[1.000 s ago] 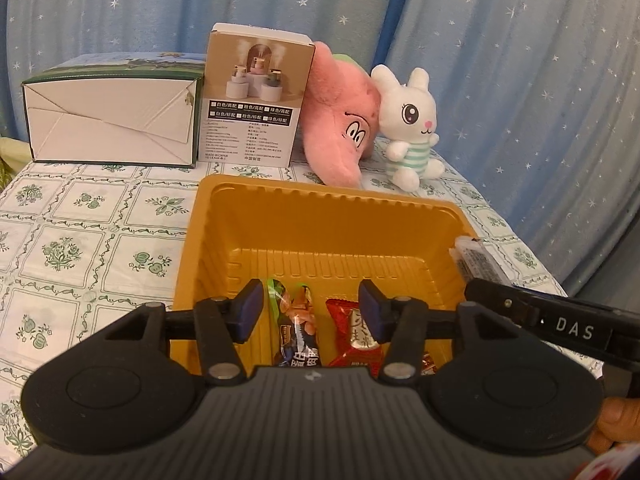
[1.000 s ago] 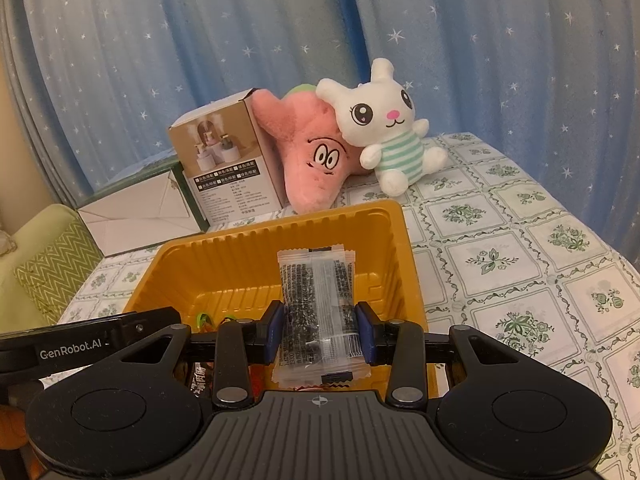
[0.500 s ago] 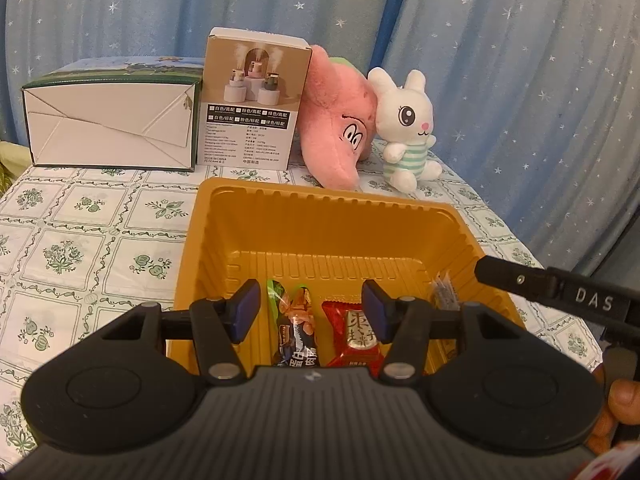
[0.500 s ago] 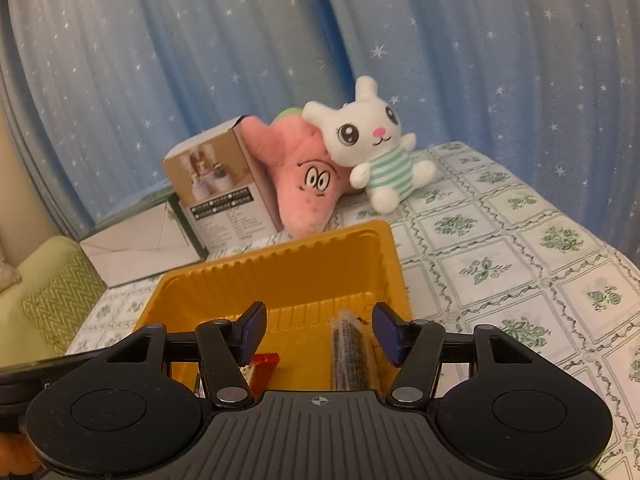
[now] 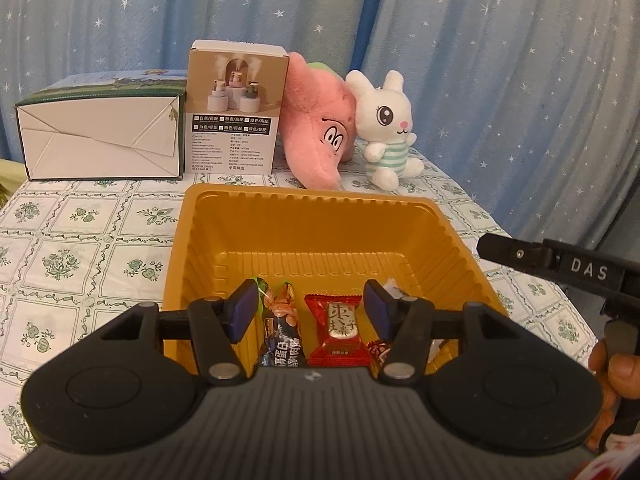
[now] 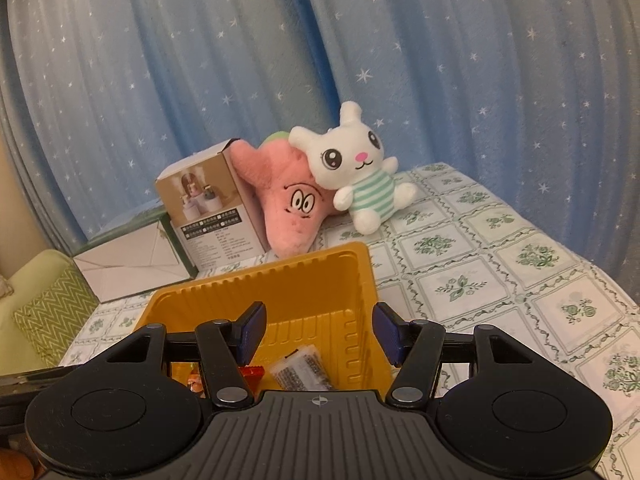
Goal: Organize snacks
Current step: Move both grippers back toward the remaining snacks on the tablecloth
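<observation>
An orange plastic tray (image 5: 304, 220) sits on the table; it also shows in the right wrist view (image 6: 280, 280). Inside lie a dark-wrapped snack bar (image 5: 280, 332), a red wrapped candy (image 5: 340, 324) and a clear packet of dark snack (image 6: 300, 372). My left gripper (image 5: 310, 310) is open and empty above the tray's near end. My right gripper (image 6: 318, 330) is open and empty above the tray's near right corner, with the clear packet lying below it. The right gripper's black body (image 5: 560, 268) shows at the right of the left wrist view.
At the back of the table stand a white and green box (image 5: 100, 132), a brown product box (image 5: 236, 108), a pink plush (image 5: 320, 128) and a white rabbit plush (image 5: 388, 128). A blue starred curtain hangs behind. A green cushion (image 6: 44, 320) lies off the table's left.
My right gripper opened and let go of the clear packet, which dropped into the tray. The right gripper then lifted and drew back. The left gripper stayed nearly still.
</observation>
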Action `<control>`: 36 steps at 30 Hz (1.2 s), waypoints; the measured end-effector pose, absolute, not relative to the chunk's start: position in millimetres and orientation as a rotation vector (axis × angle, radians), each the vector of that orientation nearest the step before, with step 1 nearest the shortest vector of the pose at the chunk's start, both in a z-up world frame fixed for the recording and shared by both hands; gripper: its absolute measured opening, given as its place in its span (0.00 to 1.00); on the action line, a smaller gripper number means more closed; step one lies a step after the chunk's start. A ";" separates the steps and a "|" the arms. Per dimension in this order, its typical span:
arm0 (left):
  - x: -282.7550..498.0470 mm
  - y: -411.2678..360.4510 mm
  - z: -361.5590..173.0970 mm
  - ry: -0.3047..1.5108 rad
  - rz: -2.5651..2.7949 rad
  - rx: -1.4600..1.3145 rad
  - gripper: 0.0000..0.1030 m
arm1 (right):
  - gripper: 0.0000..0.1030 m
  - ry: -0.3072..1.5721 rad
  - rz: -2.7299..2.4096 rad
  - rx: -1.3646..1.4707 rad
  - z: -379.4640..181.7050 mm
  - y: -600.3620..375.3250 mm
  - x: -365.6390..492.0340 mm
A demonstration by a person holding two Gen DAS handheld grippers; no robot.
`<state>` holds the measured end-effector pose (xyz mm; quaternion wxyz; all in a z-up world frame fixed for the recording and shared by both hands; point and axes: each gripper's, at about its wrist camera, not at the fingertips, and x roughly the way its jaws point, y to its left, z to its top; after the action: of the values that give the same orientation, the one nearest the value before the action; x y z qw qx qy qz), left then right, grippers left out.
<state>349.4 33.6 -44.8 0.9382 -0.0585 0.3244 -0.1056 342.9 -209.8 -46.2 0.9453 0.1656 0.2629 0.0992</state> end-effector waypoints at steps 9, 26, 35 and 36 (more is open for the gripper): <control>324.5 32.5 -40.0 0.647 -0.217 -0.115 0.56 | 0.57 0.521 0.179 0.329 -41.3 -222.7 322.7; 223.4 27.5 -35.1 0.616 -0.259 -0.129 0.66 | 0.57 0.522 0.113 0.372 -28.5 -273.7 240.5; 172.3 23.6 -50.3 0.647 -0.273 -0.082 0.66 | 0.57 0.583 0.123 0.400 -42.3 -275.4 190.5; 166.8 23.2 -52.7 0.652 -0.276 -0.075 0.66 | 0.57 0.594 0.122 0.407 -46.3 -275.9 185.0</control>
<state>166.8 23.2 -52.7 0.9372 -0.0367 0.3194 -0.1352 185.0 -275.9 -46.3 0.9340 0.1989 0.2907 0.0599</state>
